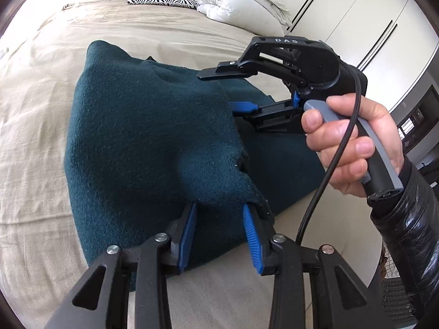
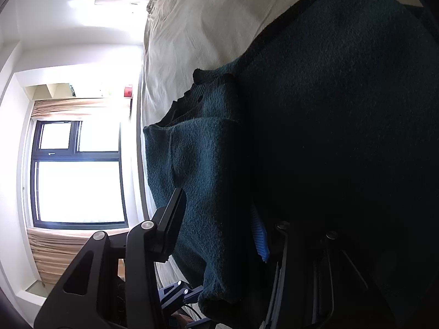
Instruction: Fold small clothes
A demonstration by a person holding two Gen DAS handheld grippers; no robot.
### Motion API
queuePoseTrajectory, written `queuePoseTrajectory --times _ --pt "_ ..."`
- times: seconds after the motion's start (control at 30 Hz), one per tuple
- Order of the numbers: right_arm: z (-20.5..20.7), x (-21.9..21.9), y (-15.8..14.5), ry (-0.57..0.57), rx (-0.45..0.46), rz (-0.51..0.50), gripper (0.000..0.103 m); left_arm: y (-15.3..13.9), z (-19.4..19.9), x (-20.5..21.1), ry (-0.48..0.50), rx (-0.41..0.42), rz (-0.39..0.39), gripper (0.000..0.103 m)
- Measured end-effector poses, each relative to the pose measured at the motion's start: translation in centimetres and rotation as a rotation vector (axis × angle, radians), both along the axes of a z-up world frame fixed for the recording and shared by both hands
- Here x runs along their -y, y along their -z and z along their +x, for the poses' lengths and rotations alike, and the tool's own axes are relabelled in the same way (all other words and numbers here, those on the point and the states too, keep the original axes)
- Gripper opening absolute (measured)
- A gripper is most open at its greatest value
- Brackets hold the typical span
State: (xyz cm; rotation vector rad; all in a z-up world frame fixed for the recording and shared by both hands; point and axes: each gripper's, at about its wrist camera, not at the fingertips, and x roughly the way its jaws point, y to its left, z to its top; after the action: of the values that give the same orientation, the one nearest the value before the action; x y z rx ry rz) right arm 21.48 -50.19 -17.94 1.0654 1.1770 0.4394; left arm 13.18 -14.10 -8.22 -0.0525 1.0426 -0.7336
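Observation:
A dark teal knit garment lies on the beige bed, one layer folded over. My left gripper is open, its blue pads on either side of the garment's near corner, which sits between them. My right gripper, held by a hand at the right, is open at the garment's right edge, upper finger above the cloth and the blue-padded lower finger beside the folded layer. In the right wrist view, turned sideways, the teal cloth fills the space between my right gripper's fingers.
The beige sheet covers the bed all round. A zebra-print pillow and a bundled white duvet lie at the head. White wardrobe doors stand at the right. A bright window shows beyond the bed.

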Motion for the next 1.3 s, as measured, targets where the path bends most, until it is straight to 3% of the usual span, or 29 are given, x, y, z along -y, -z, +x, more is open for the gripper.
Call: queuePoseTrajectory --times 0.13,0.2,0.27,0.43,0.53,0.57,0.67,0.73,0.8,1.03,1.1,1.17,1.3 --pt "-0.3 1.3 -1.4 0.006 0.047 -0.100 0.039 0.6 0.0 0.6 -0.004 0.007 0.009 0.037" --pt "-0.2 1.0 -2.2 -0.015 0.064 -0.195 0.014 0.6 -0.3 1.0 -0.003 0.018 0.019 0.037" --pt "0.1 0.9 -3.2 -0.018 0.089 -0.250 0.008 0.5 -0.5 1.4 0.004 0.033 0.032 0.037" --pt "1.3 0.4 -5.7 -0.034 0.159 -0.340 0.006 0.8 -0.4 2.6 0.008 0.044 0.045 0.038" --pt "2.7 0.6 -4.1 -0.044 0.103 -0.385 0.007 1.0 -1.3 3.3 0.005 0.049 0.067 0.039" --pt "2.8 1.0 -3.1 -0.047 0.068 -0.367 0.007 1.0 -1.6 3.3 0.006 0.054 0.071 0.040" --pt "1.6 2.2 -3.0 0.001 0.083 -0.279 0.011 0.8 -2.5 3.2 0.010 0.065 0.062 0.044" --pt "0.3 3.0 -3.8 0.020 0.103 -0.280 0.025 0.7 -2.9 3.3 0.007 0.067 0.056 0.046" --pt "-0.9 3.6 -4.2 0.015 0.123 -0.234 0.048 0.7 -3.4 3.6 0.008 0.066 0.052 0.051" --pt "-2.5 2.8 -2.0 -0.059 0.049 -0.110 0.049 0.4 -4.6 3.6 0.019 0.092 0.056 0.057" --pt "-2.9 2.4 -1.6 -0.069 0.030 -0.050 0.042 0.3 -4.5 3.3 0.023 0.090 0.046 0.057" --pt "-3.1 1.5 -1.9 -0.105 0.026 -0.051 0.036 0.3 -4.6 3.1 0.023 0.087 0.038 0.057" --pt "-3.6 0.5 -1.5 -0.161 0.005 -0.051 0.036 0.4 -5.1 2.8 0.024 0.087 0.029 0.057"
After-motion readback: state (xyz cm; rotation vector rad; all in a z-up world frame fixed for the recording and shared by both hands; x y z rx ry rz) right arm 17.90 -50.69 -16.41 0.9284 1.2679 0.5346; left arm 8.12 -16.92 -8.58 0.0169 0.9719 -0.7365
